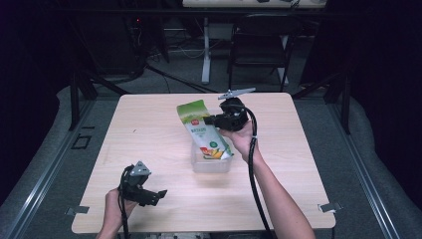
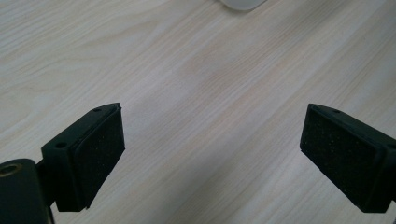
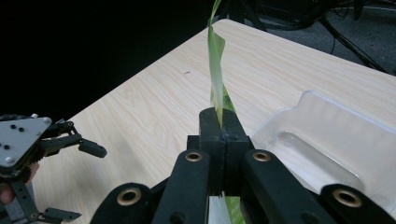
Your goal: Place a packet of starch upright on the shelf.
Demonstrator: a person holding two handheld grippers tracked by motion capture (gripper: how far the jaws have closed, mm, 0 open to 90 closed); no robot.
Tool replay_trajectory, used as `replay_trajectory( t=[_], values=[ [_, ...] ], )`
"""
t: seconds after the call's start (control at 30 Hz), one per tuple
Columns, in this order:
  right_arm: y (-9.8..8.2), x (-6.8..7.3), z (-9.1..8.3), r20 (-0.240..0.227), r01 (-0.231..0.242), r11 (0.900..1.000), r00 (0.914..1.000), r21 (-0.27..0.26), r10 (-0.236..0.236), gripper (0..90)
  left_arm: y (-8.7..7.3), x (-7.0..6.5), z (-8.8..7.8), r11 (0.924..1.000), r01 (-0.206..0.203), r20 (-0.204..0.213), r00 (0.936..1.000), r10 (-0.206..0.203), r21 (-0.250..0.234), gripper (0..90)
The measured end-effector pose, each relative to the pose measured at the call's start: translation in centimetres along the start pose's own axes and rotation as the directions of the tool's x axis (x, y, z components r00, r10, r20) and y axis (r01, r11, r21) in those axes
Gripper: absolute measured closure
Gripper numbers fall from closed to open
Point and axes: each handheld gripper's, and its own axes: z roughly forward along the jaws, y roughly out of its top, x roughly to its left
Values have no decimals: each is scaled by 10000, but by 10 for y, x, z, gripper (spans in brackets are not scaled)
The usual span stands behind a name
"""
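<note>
The right gripper pinches the green bag and should lower it straight into the clear tray at 6 o'clock below it; the left gripper waits open.

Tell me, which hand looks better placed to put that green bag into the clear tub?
Probably the right. The right gripper is already clamped on the green bag, whose lower end hangs at the clear tub. The left gripper sits open at the table's near edge, away from both.
</note>
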Motion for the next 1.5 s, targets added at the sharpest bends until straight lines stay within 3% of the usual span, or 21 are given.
replay_trajectory(
  t=[0.13, 0.37, 0.83, 1.0, 1.2, 1.4, 1.5],
  values=[
    [-6, -3, 6, -90, -173, 9995, 9998, -264, 170, 900, 0, 0, 0, 10000, -2, 9, 10000, 2, 12, 64],
    [-19, -12, 9, -291, -219, 9994, 9994, -265, 211, 900, 0, 0, 0, 10000, -34, 0, 10000, 34, 35, 65],
    [-31, -32, 1, -52, -469, 9985, 9989, -291, 467, 900, 0, -1, 0, 10000, -54, -32, 10000, 54, 53, 66],
    [-35, -34, -3, 336, -174, 9998, 9993, -80, 177, 900, 0, -1, 0, 10000, -66, -37, 10000, 66, 69, 66],
    [-41, -38, -4, 1231, 42, 9988, 9923, 498, -103, 900, 0, -1, 0, 9999, -70, -18, 10000, 70, 78, 67],
    [-50, -45, -5, 1560, -142, 9981, 9877, 602, 46, 899, 0, -1, 0, 9999, -88, -39, 10000, 89, 90, 66],
    [-51, -44, -4, 1832, 17, 9966, 9829, 830, -170, 892, 0, -1, 0, 9999, -87, -45, 10000, 87, 70, 66]
  ],
)
